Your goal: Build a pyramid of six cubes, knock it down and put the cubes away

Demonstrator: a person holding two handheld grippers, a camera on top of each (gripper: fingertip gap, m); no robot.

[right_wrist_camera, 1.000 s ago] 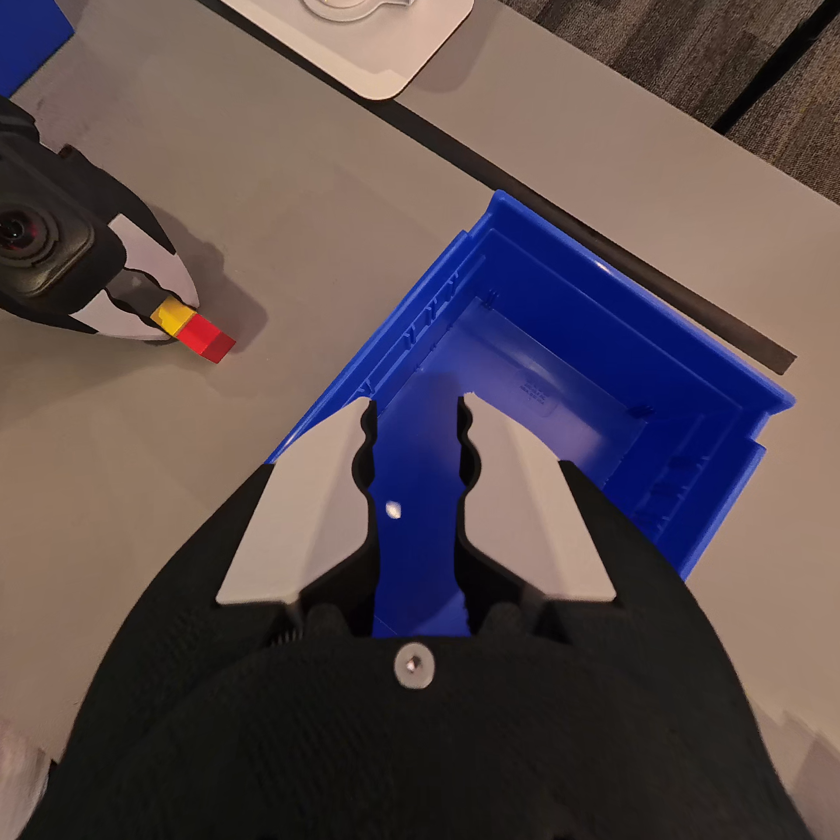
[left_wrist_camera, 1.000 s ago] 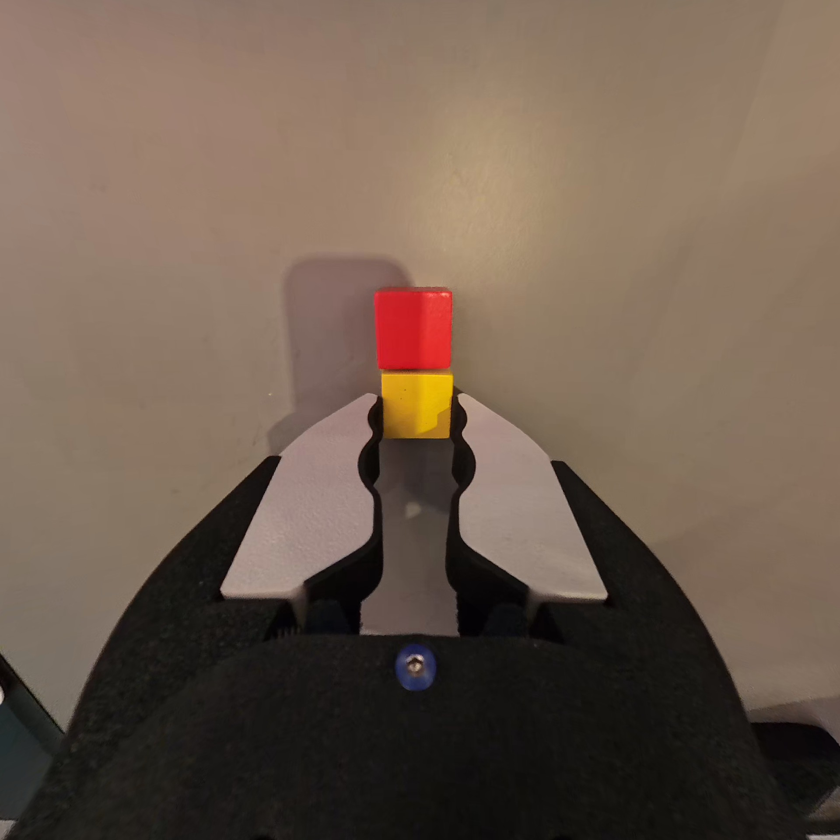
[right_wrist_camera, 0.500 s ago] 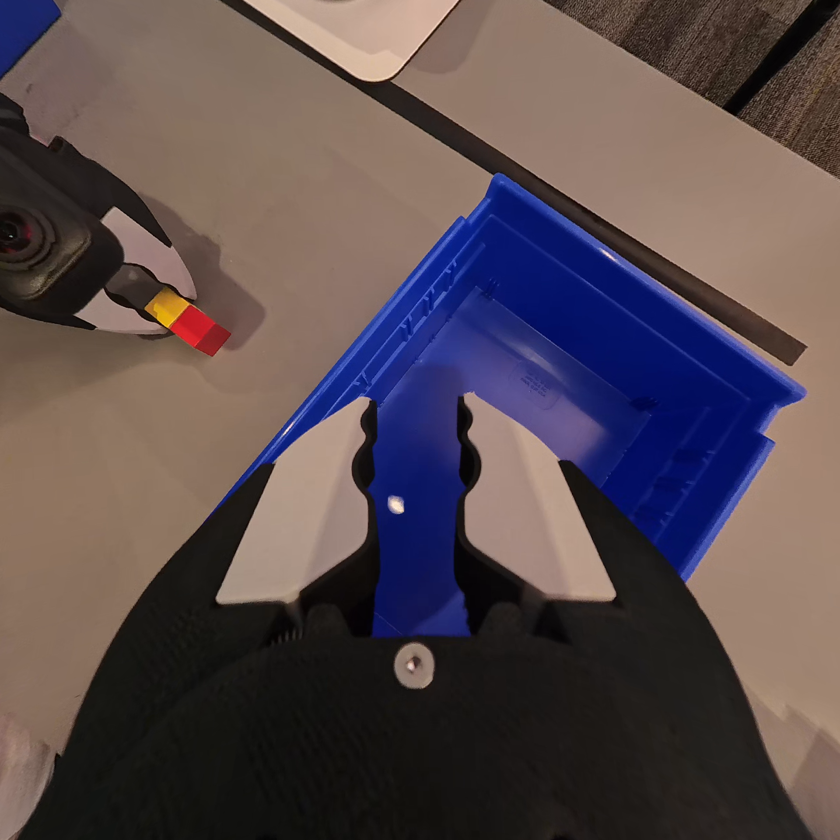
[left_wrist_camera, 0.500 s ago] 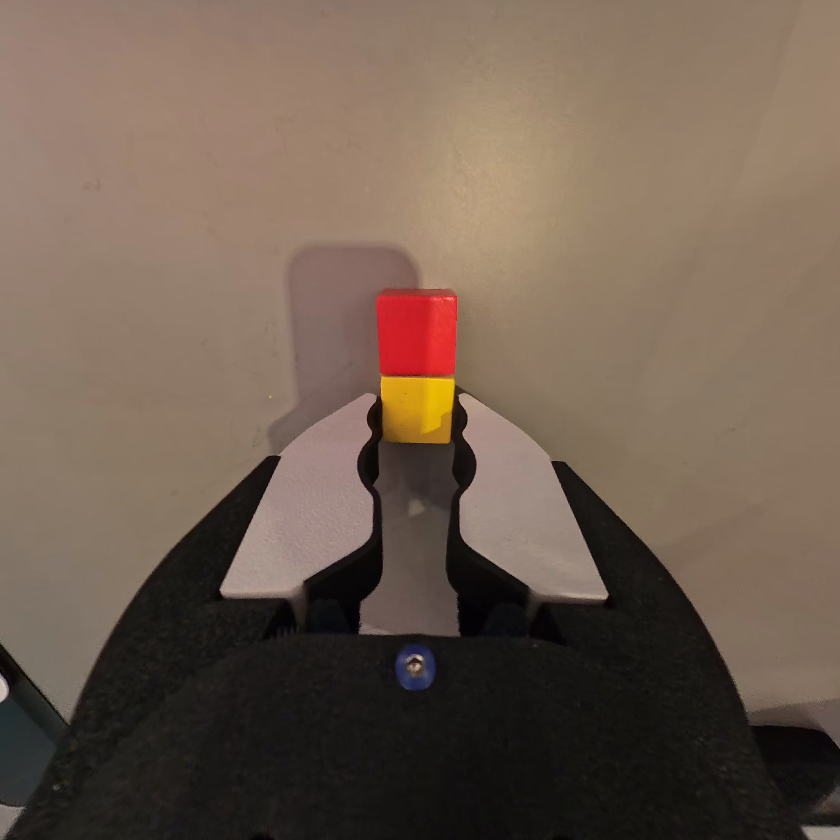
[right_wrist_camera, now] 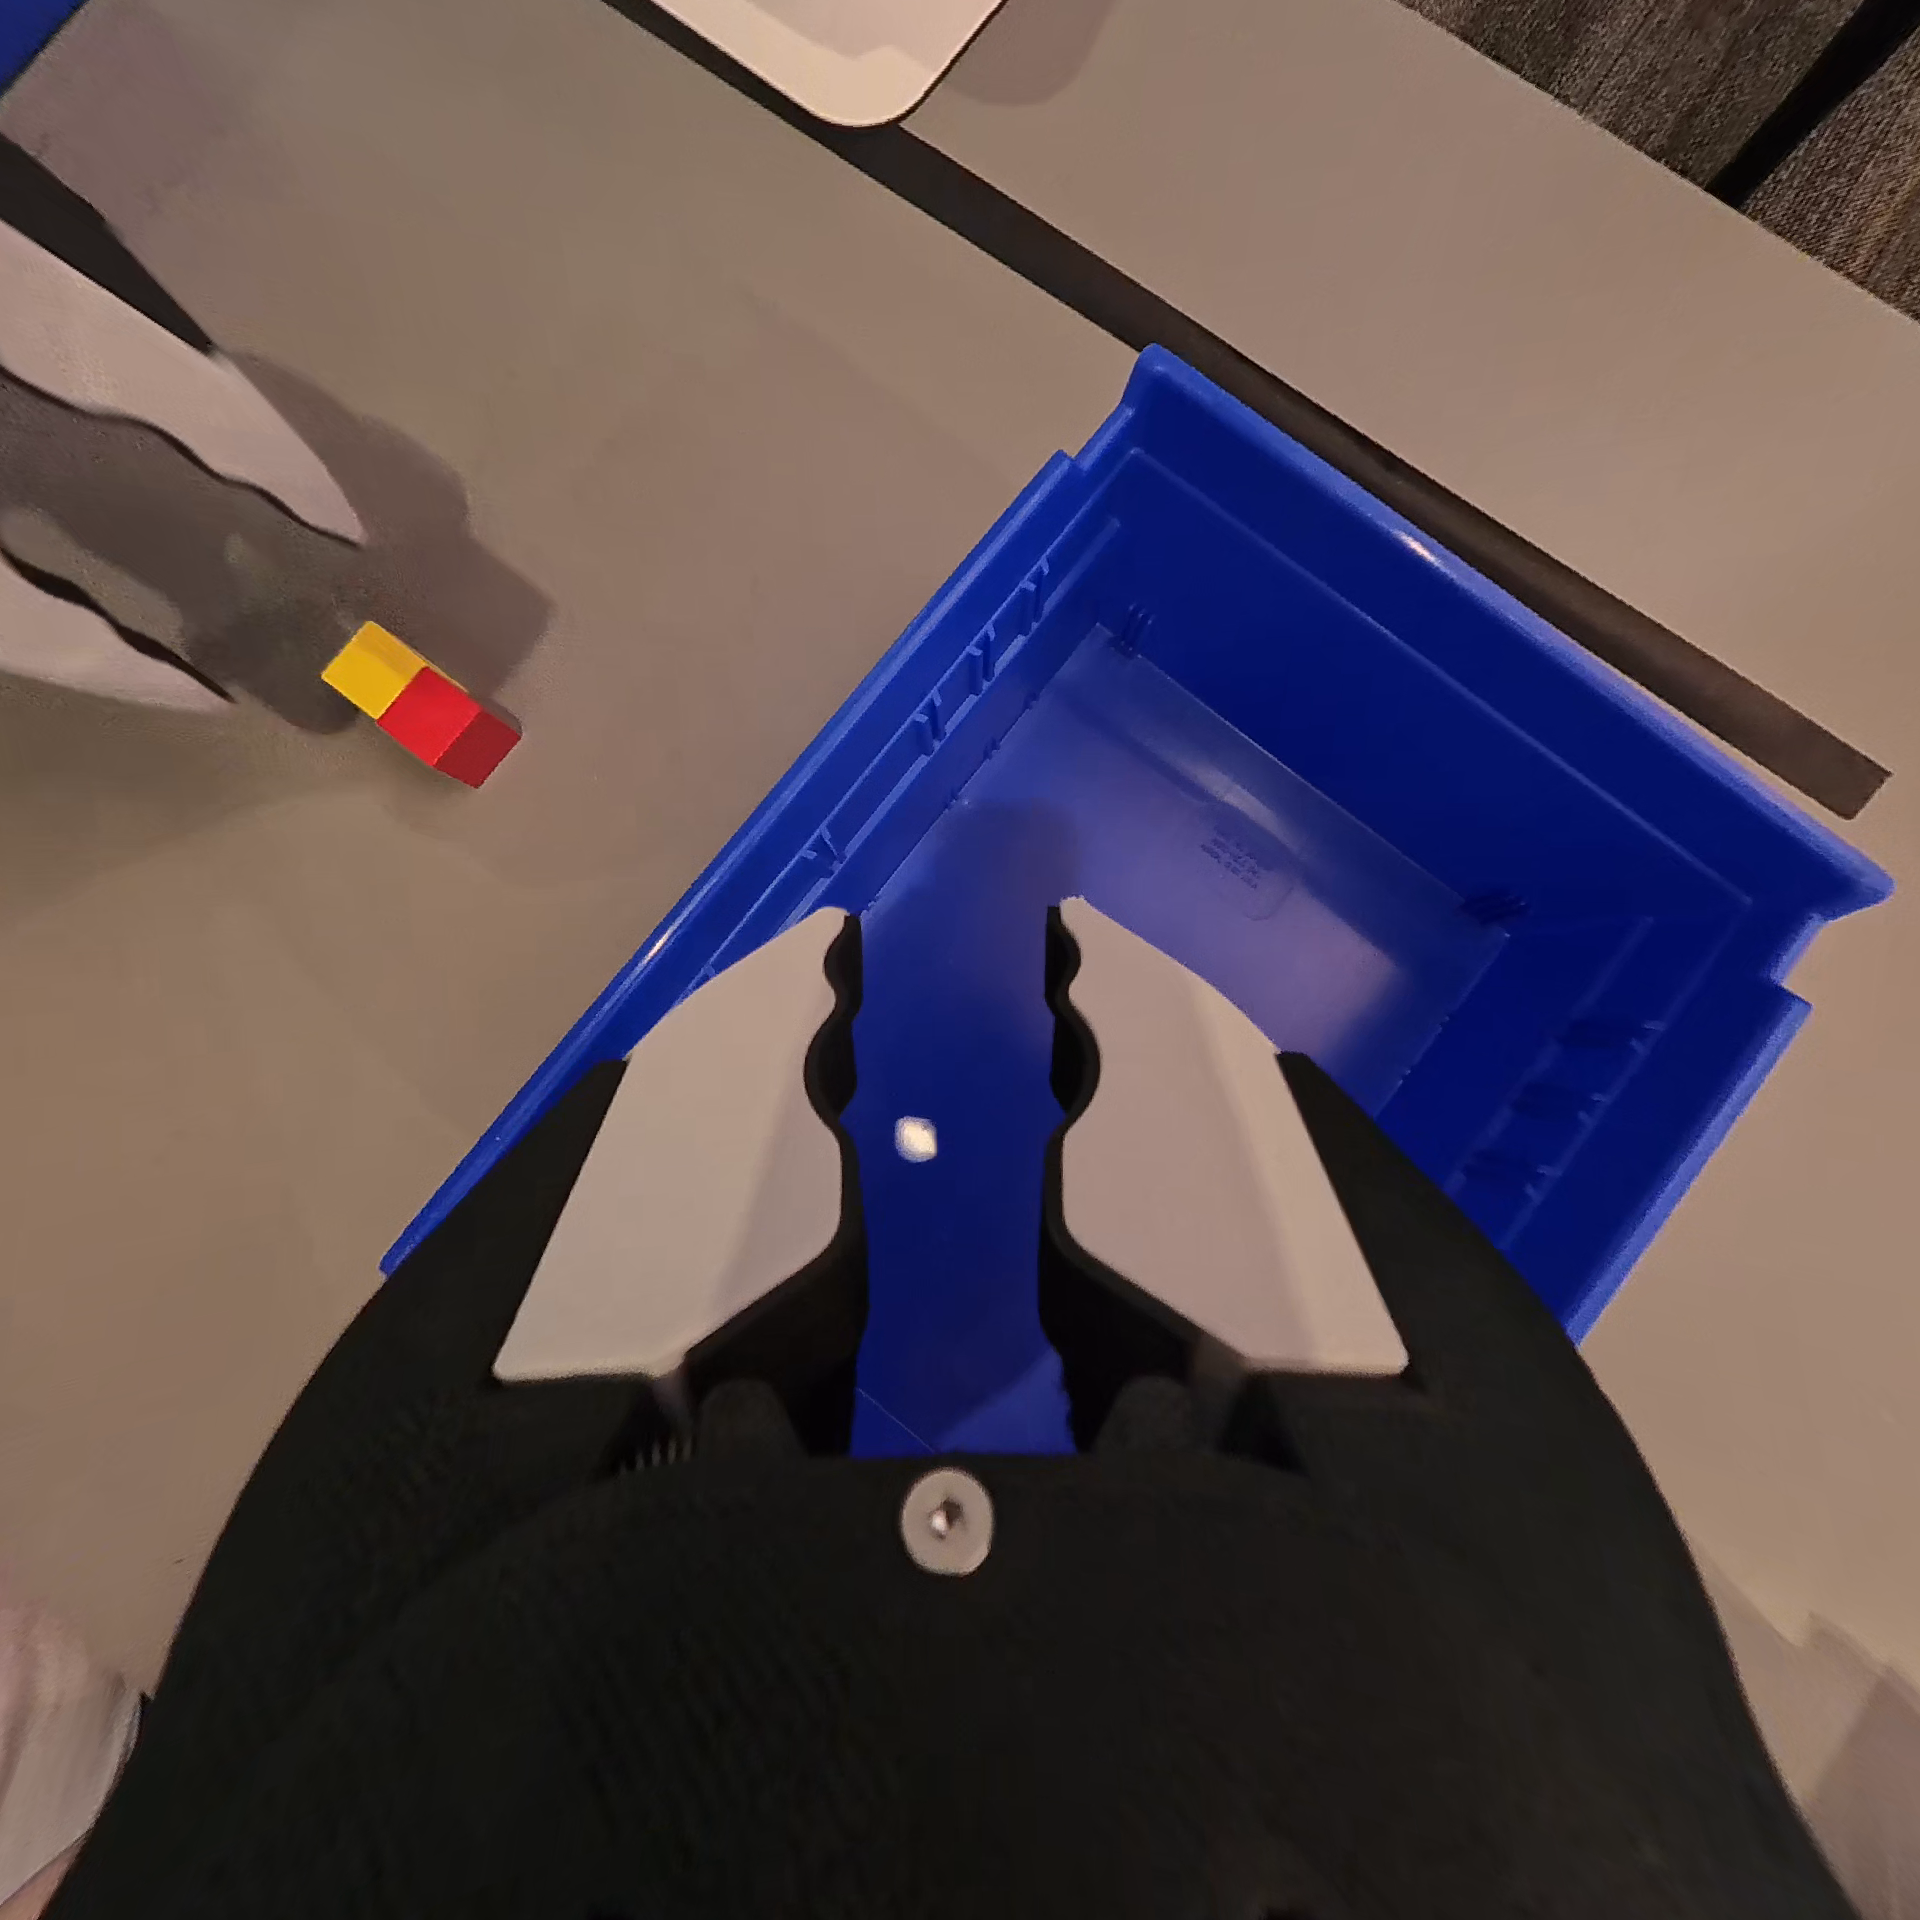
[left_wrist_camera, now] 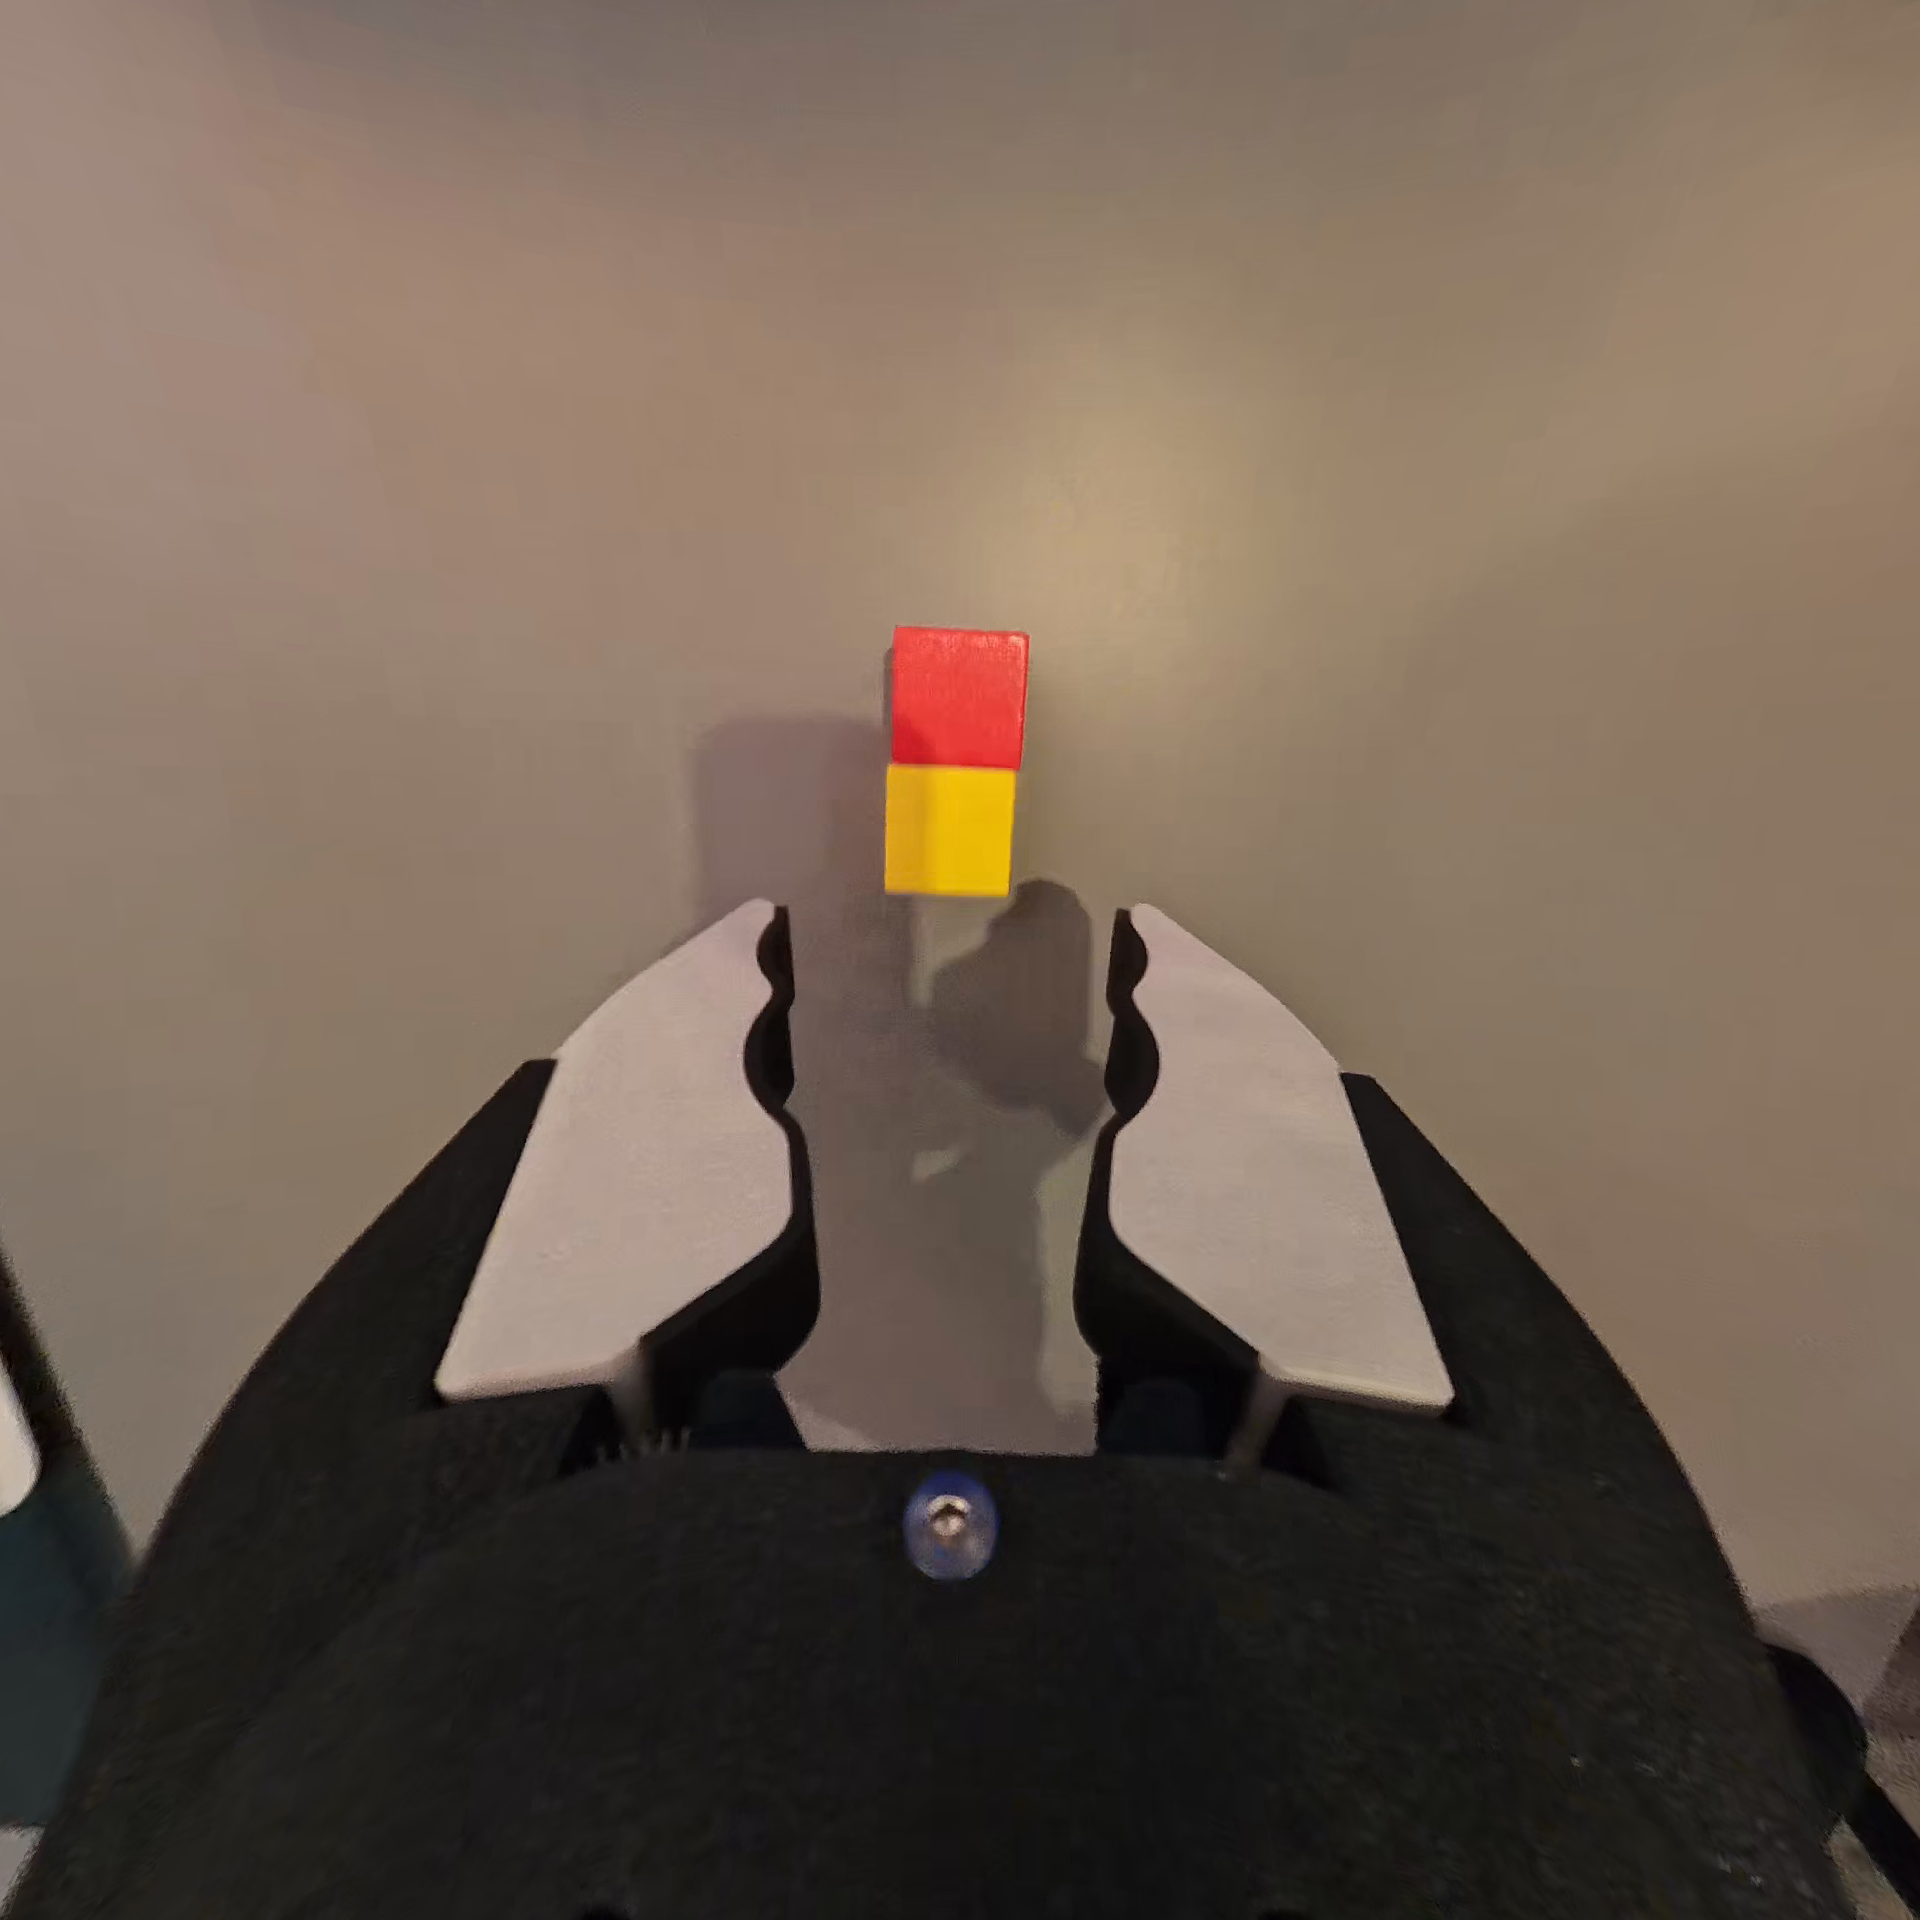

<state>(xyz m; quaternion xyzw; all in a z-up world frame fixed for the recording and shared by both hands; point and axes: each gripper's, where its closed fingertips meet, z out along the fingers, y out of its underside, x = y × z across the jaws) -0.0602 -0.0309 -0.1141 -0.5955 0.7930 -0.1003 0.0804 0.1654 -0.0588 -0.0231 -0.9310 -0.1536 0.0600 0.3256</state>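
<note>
— Looking down the left gripper (left_wrist_camera: 945,914), what do you see nearest?

— Its fingers (left_wrist_camera: 665,1143) spread wide, nothing between them. Just past the tips, at twelve o'clock, sits a yellow cube (left_wrist_camera: 949,828) on the grey table (left_wrist_camera: 416,520), clear of both fingers. A red cube (left_wrist_camera: 959,694) touches its far face, set a hair toward one o'clock.

— And the right gripper (right_wrist_camera: 951,914)?

— Parted too, a narrower gap, holding nothing. It hangs over a blue bin (right_wrist_camera: 1455,644); through the gap you see the bin's floor. I can't spot any cubes in the part of the bin that shows.

— Where are the cubes from there?

— Out at ten o'clock, on the table, well left of the bin: yellow (right_wrist_camera: 372,663) nearer the blurred left gripper (right_wrist_camera: 156,582), red (right_wrist_camera: 447,722) beyond. Farther, at twelve, a white board's (right_wrist_camera: 862,52) corner.
</note>
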